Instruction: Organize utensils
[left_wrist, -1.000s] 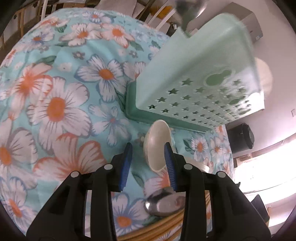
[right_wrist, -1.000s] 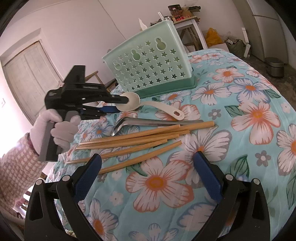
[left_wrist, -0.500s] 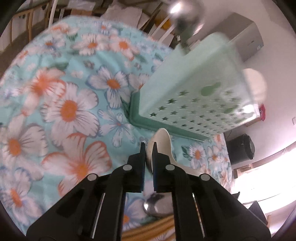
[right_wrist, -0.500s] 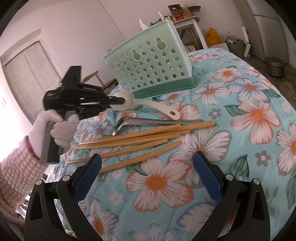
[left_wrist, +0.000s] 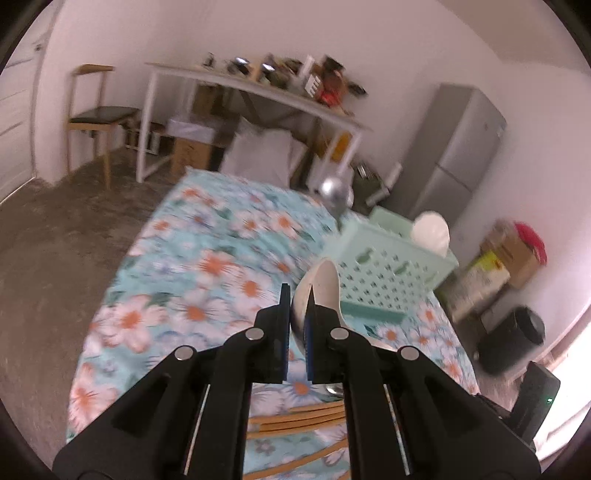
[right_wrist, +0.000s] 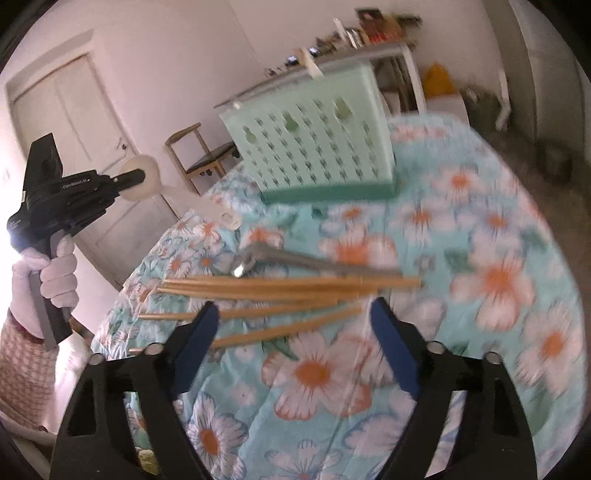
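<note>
In the left gripper (left_wrist: 298, 290): jaws clenched on the bowl of the white spoon (left_wrist: 325, 284), gripped edge-on and lifted clear of the bench (left_wrist: 207, 266). From the right wrist view, long axis slanting down and away from the jaws, handle end lowest and aimed roughly at the near foot of the green basket (right_wrist: 314, 147), below its rim. Straight past the spoon's bowl, ahead and a little to the right of the left jaws: that basket, near but not touching, with a metal ladle (left_wrist: 334, 192) and another white spoon head (left_wrist: 430, 229) already standing in it. Probably calls for more height before any swing across, so the handle clears the rim and drops in end first.

In the right gripper (right_wrist: 293, 306): jaws released, just been closing in part, pads pressing on nothing. Just beyond them, crosswise to the gap: the chopsticks (right_wrist: 288, 286), flat on the bench, with a metal spoon (right_wrist: 314, 260) lying alongside on the far side. Left hand plainly the one placed for the basket.
</note>
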